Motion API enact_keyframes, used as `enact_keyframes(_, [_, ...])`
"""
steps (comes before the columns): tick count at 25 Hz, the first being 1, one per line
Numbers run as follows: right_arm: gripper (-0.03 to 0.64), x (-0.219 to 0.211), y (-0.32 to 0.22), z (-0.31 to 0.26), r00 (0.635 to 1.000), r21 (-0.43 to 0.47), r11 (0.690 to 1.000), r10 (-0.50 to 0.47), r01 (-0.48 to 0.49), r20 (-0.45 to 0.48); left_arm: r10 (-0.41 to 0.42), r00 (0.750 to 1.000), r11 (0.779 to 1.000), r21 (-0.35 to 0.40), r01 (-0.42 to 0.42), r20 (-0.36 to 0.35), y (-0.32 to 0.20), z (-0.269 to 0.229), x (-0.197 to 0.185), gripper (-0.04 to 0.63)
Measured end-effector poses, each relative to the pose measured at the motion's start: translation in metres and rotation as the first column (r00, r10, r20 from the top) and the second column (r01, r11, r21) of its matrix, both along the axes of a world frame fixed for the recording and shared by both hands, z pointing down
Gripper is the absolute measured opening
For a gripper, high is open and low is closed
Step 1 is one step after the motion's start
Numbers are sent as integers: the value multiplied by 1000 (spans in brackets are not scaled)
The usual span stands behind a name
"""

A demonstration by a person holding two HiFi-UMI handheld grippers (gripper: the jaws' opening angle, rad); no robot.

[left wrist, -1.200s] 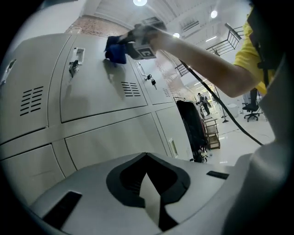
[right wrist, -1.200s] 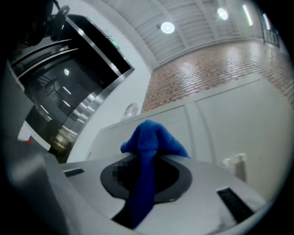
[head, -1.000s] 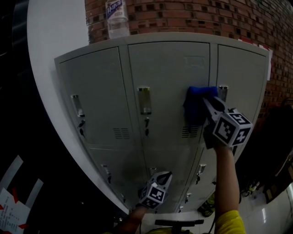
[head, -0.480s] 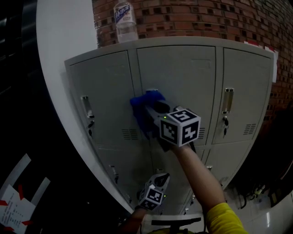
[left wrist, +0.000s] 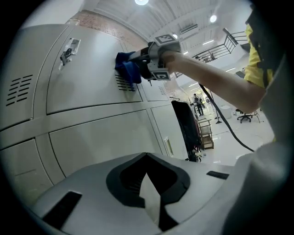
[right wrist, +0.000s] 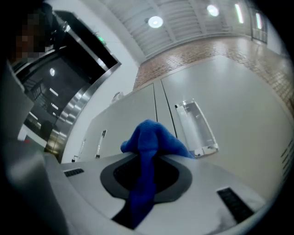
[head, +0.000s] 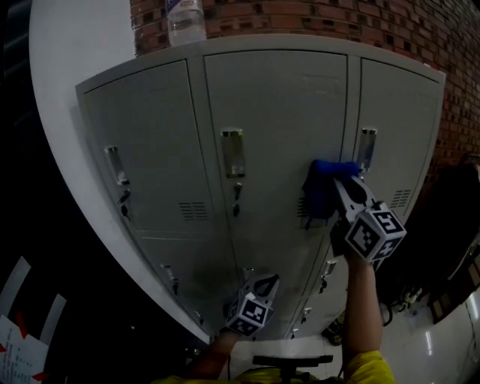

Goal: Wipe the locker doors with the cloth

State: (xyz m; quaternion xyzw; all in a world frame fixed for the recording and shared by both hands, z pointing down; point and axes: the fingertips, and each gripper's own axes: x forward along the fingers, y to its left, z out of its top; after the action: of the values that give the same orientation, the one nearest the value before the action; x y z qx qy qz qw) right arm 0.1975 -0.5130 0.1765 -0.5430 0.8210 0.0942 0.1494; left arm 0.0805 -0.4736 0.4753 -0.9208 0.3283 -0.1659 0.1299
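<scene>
Grey lockers [head: 277, 105] stand in three columns against a brick wall. A blue cloth [head: 321, 191] is pressed on the upper middle door, at its right side beside the vent slots. My right gripper [head: 335, 180] is shut on the cloth. In the right gripper view the cloth [right wrist: 149, 137] bunches out of the jaws in front of a door handle [right wrist: 195, 126]. My left gripper [head: 270, 283] hangs low before the lower doors, shut and empty. The left gripper view looks up at the cloth [left wrist: 127, 69] and the right gripper [left wrist: 142, 59].
A plastic bottle [head: 185, 19] stands on top of the lockers at the left. Metal handles [head: 233, 152] and key locks stick out of each door. A white column [head: 60, 82] flanks the lockers on the left. A brick wall [head: 337, 22] rises behind them.
The right gripper carried the cloth from the middle door's right side to its left by the handle, then back to the right side, slightly lower. The left gripper stayed low.
</scene>
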Motion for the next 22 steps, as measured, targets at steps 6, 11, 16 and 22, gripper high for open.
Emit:
enact_keyframes(6, [66,-122,-10,-8,971,0,972,-236,236,-36,38,999,999,14,-38,2,8,2,13,3])
enact_keyframes(11, [66,-175,-14,-4,953,-16,957,-290,290,-93,4,1000,1000,2,-4,10,8,4,1,2])
enact_keyframes(16, [66,-79,9,8,994,38,998,-55,59,-94,17,1000,1000,11,-17,-1,6,4,2,2])
enact_keyframes(22, [66,22,1,94,997,-130,991,37,-29,64,14,1000,1000,-7,-14,-10,-2,7,-6,2])
